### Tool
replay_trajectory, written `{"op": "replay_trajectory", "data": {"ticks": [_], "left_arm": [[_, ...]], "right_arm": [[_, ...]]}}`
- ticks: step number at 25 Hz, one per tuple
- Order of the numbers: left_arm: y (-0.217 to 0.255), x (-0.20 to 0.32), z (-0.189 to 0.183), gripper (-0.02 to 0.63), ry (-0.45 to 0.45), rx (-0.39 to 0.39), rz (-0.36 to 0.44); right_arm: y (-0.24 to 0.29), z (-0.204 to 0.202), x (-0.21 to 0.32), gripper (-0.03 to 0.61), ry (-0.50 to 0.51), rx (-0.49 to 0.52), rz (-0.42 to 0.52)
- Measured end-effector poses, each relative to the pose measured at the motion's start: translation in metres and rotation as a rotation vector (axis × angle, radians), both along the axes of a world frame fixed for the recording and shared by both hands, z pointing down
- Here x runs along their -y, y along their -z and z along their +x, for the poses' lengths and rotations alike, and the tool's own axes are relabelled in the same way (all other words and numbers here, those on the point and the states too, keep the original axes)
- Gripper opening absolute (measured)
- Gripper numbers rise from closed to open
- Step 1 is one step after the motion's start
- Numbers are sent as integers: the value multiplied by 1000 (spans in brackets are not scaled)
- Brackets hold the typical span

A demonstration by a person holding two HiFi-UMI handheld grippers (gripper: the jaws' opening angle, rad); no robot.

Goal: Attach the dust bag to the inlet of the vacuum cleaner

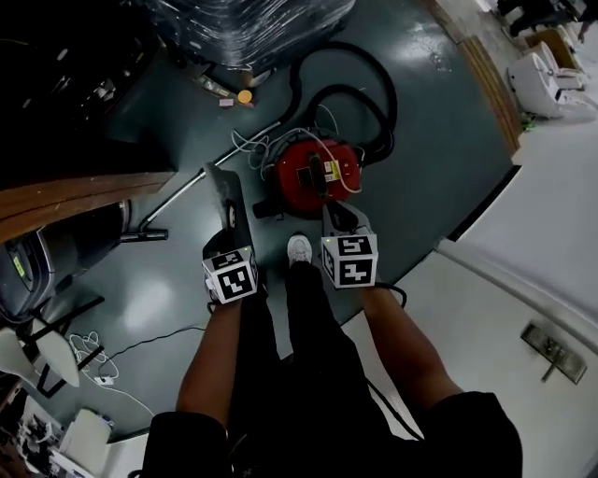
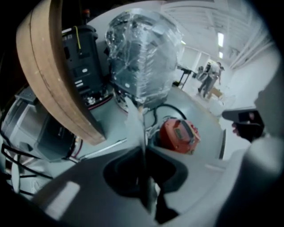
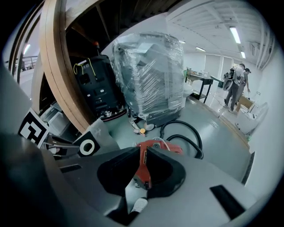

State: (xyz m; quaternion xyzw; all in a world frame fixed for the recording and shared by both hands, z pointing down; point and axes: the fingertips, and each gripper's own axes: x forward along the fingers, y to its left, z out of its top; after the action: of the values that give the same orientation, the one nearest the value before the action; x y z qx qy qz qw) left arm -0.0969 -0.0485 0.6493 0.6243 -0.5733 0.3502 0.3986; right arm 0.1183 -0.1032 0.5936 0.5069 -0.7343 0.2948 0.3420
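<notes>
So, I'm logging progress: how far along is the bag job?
Done: the left gripper is shut on the bag, held off the floor. In hand: both grippers point down toward the red vacuum; the right gripper is empty, jaws barely apart. Left: the bag is not yet at the vacuum, so its collar has yet to go onto the inlet, which I can't make out here.

Left gripper view is motion-blurred: dust bag (image 2: pixel 143 150) reads only as a thin edge-on smear toward 6 o'clock. Head view clips the wrapped pallet (image 1: pixel 252 28) at 12 o'clock. Print on the vacuum cleaner (image 1: pixel 313 168) is too small to read.
</notes>
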Motion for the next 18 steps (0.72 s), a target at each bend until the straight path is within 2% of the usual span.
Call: {"op": "replay_trajectory", "data": {"ticks": [5,9,13,18], "left_arm": [[-76,-5,4,28,4,-8,-49],[-118,-16,20,28,2,-37,-102],[-147,-21,29,28,-1,-47,-119],[-166,-18,32,28,19,-52,-103]], "right_arm": [[-81,12,15,100,-25,-30,-67],[-140,22,19,170,-2,-84,-121],[-179,31,17,170,10,-147,-140],[-189,28,18,143,32,-152,-119]]}}
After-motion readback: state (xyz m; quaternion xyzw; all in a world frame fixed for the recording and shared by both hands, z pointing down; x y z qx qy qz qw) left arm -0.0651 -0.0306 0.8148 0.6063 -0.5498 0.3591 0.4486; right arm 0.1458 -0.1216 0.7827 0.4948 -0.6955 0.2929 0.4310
